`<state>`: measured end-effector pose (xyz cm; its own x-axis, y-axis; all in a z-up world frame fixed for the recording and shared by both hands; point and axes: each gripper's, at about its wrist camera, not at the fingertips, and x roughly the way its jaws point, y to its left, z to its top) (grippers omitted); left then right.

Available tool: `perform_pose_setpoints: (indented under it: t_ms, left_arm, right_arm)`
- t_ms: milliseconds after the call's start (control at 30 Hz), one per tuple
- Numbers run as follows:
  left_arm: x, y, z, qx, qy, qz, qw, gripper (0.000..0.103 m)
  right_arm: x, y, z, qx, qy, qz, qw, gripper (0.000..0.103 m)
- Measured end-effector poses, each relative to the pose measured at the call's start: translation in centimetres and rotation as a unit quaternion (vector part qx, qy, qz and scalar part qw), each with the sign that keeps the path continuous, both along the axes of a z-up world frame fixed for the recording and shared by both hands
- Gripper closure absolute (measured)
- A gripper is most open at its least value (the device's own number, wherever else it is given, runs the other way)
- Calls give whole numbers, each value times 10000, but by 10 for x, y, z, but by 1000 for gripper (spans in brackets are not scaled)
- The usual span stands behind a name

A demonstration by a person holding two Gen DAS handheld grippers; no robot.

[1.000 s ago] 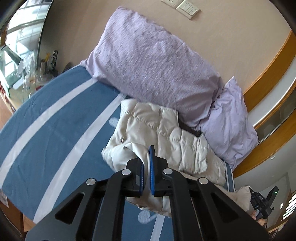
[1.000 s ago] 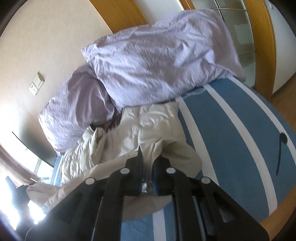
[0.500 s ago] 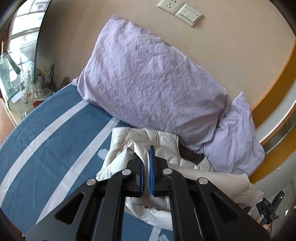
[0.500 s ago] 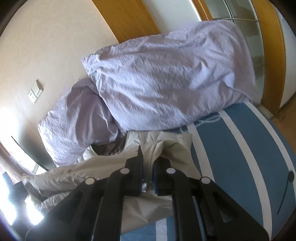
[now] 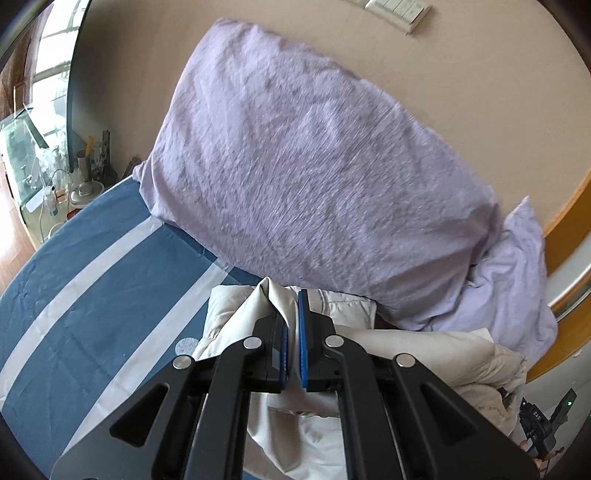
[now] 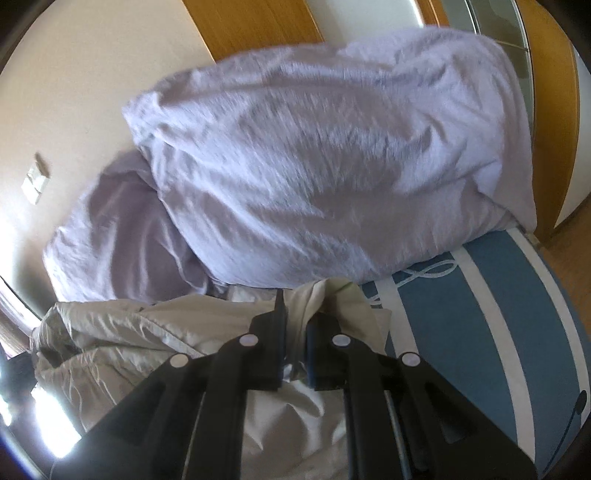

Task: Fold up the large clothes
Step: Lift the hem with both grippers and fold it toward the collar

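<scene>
Left gripper [image 5: 291, 314]: fingers [image 5: 303, 325] nearly closed, blue pads pinching a fold of the cream puffer jacket [image 5: 424, 350]. Fabric peak sticks up between and just past the tips.

Right gripper [image 6: 295, 314]: fingers [image 6: 277, 317] close together, clamped on another edge of the same jacket [image 6: 122, 332]. Cloth bunches up between the tips and drapes over the right finger.

The jacket lies at the head end of the bed [image 5: 74, 295], its top edge touching the bottom of the pillows. In the left view it spreads from my fingers toward the bed's right edge; in the right view it runs left from my fingers, crumpled, quilted panels visible.

Bed sheet is blue with white stripes. Small pale round print on it just left of the jacket in the left view; no text I can make out.

Two lilac pillows lean on the wall: big pillow [image 5: 314, 166] toward the bed's left side, second pillow [image 5: 517, 277] toward the right edge, partly behind it.

Wall switch plate [image 5: 397, 9] at the top of the left view, no legible marks. Cluttered side table [image 5: 55, 184] beyond the bed's left corner; items too small to identify.

Black device [image 5: 539, 421] at lower right of the left view carries white lettering, blurred, unreadable.
</scene>
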<state>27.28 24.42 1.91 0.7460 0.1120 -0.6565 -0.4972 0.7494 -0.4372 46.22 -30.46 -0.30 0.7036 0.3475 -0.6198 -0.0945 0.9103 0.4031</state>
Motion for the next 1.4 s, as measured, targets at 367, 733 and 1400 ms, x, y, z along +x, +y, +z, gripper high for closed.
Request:
perform_pose_setpoints:
  t_ms: [367, 733, 1400]
  left_arm:
    - [61, 10, -50, 79, 694, 29, 9976, 100]
    - [118, 14, -105, 29, 1199, 69, 9928, 99]
    - [106, 13, -78, 45, 1051, 20, 9945, 16]
  right_arm:
    - [62, 22, -56, -303, 634, -67, 9975, 93]
    - [104, 32, -100, -462, 1055, -154, 9932, 91]
    - [66, 17, -43, 142, 818, 272, 9962, 43]
